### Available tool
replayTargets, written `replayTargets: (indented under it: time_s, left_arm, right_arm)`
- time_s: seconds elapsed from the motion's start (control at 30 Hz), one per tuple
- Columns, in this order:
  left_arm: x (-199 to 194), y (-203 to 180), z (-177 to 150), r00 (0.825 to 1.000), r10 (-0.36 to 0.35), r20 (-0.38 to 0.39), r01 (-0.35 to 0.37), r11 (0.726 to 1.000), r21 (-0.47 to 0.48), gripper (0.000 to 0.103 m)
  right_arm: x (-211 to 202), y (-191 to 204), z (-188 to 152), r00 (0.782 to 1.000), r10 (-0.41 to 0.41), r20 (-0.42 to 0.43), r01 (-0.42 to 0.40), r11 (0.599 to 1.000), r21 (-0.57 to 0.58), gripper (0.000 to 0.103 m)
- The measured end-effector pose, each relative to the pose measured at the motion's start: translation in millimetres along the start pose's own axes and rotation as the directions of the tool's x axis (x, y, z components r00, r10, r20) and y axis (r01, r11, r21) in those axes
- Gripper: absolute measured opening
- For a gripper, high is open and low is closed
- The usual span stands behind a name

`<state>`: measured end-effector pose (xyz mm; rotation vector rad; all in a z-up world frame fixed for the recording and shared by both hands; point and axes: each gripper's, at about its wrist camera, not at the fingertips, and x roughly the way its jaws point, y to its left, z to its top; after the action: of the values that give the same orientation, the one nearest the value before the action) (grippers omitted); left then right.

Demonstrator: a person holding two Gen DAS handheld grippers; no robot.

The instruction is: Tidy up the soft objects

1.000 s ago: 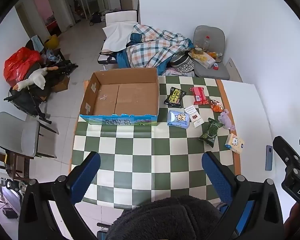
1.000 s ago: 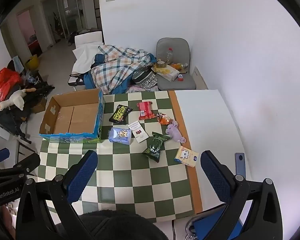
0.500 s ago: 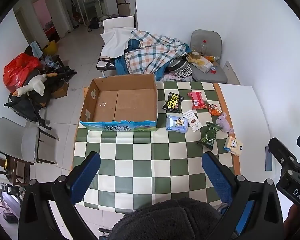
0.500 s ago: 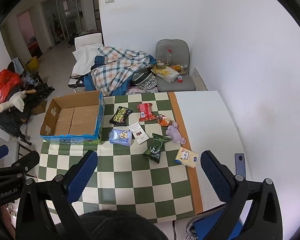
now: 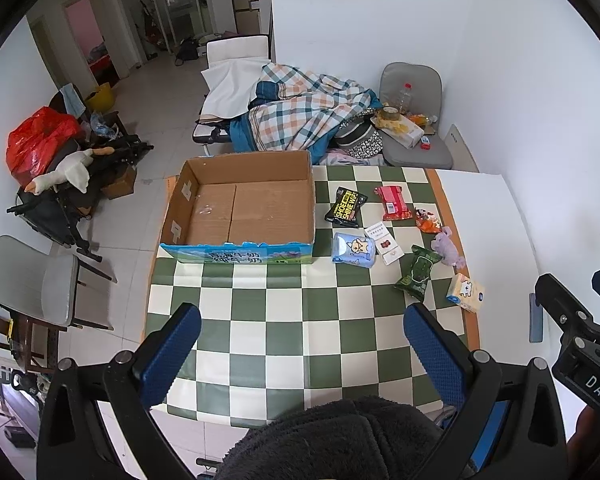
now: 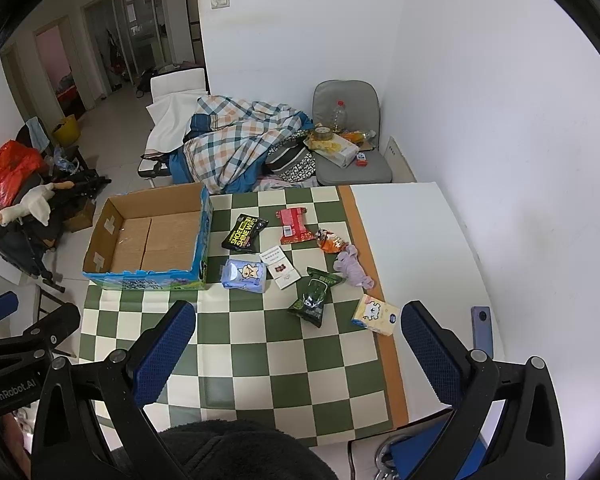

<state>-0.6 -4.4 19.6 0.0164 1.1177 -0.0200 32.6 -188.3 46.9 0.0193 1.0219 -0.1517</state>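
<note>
Both grippers hover high above the checkered table (image 5: 300, 340), the left gripper (image 5: 300, 344) and right gripper (image 6: 298, 342) each with fingers spread wide, holding nothing. The open cardboard box (image 5: 240, 204) sits at the far left corner; soft packets, including a green snack bag (image 6: 315, 296) and purple plush (image 6: 352, 268), lie along the far right edge.

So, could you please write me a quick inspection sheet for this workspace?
Surface: checkered tablecloth on a white table.
Job's things: open cardboard box, nothing seen inside; eight small items to its right, among them black packet, red packet, blue pack, green pack, purple toy, tissue pack.
Clutter: phone on the bare table.
Grippers: left gripper and right gripper open, holding nothing, above the near edge.
Cables: nothing seen.
Surroundings: chairs, plaid blanket, red bag.
</note>
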Motion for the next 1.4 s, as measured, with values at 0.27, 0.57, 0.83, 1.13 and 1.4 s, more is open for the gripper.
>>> replayTargets:
  time_s: [0.27,0.57,0.83,1.13,1.4]
  left_arm:
    - [-1,1,-1,1.000,-0.004,0.000,0.004,1.000,0.005,0.103]
    - [-1,1,-1,1.000,-0.007,0.003,0.007,1.000,0.003,0.103]
    - [-4,0,5,1.000,-0.003,0.008,0.003,1.000,0.003,0.103]
    - [-5,2,3,1.000,-0.006,0.009,0.006,1.000,0.004,0.103]
    - [-5,3,0,1.000,-0.007,0.012,0.007,1.000,0.002,0.103]
  right_arm:
    - [0,0,-6,1.000,0.001,0.015,-0.001,1.000,-0.001,0.103]
    - [-5,-1,-7,1.000,-0.007,0.023,0.007,1.000,0.001,0.103]
    - [-8,-2,-7,0.999,-0.010,0.041,0.010,1.000,-0.001,0.103]
    - [-9,-2,-7,0.999,-0.011,0.046,0.012,1.000,-0.002,0.103]
    - [-7,-3,-4,0.999,-0.012,0.051,0.012,1.000,-0.006,0.103]
